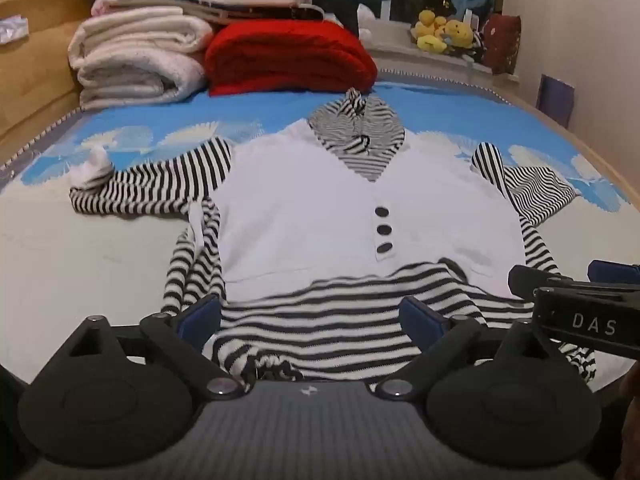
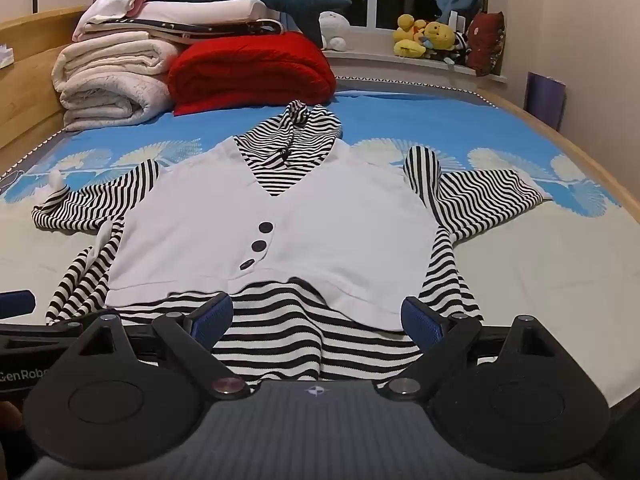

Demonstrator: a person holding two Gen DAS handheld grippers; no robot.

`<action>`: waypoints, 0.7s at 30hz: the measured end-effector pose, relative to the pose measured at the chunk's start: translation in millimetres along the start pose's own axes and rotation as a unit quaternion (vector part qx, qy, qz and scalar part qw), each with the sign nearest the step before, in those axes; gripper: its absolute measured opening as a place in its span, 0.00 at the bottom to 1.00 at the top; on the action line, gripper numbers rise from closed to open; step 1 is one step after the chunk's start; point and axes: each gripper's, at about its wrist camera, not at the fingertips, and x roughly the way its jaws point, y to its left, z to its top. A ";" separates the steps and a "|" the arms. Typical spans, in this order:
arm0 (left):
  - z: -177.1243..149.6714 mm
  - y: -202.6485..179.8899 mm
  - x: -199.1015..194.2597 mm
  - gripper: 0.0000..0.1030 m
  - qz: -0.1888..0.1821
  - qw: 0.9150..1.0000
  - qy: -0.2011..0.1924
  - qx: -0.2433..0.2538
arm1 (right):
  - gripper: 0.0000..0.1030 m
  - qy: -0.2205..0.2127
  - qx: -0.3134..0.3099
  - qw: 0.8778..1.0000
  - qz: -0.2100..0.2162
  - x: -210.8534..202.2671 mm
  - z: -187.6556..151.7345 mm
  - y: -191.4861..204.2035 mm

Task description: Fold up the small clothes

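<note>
A small garment (image 1: 320,208) lies flat on the bed, front up: white vest front with three dark buttons, black-and-white striped sleeves, collar and hem. It also shows in the right wrist view (image 2: 288,220). My left gripper (image 1: 312,320) is open, its blue pads on either side of the striped hem at the near edge. My right gripper (image 2: 316,320) is open too, over the hem further right. The right gripper's fingers (image 1: 560,284) show at the right in the left wrist view. The left gripper's fingertip (image 2: 16,302) shows at the left edge in the right wrist view.
Folded white blankets (image 1: 136,64) and a red blanket (image 1: 288,60) are stacked at the head of the bed. The blue patterned sheet (image 1: 460,112) covers the bed. Yellow plush toys (image 1: 444,32) sit on the windowsill. A wooden bed frame (image 1: 36,92) runs along the left.
</note>
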 end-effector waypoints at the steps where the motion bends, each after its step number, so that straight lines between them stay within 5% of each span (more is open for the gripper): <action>1: -0.8 -1.3 -0.6 0.85 0.000 1.000 -0.007 0.005 | 0.89 0.000 0.000 1.000 0.000 0.0 0.0 0.0; 21: 0.5 -7.2 -6.2 0.84 -0.029 0.999 -0.018 0.011 | 0.89 -0.002 -0.001 1.000 0.000 2.9 -1.4 0.7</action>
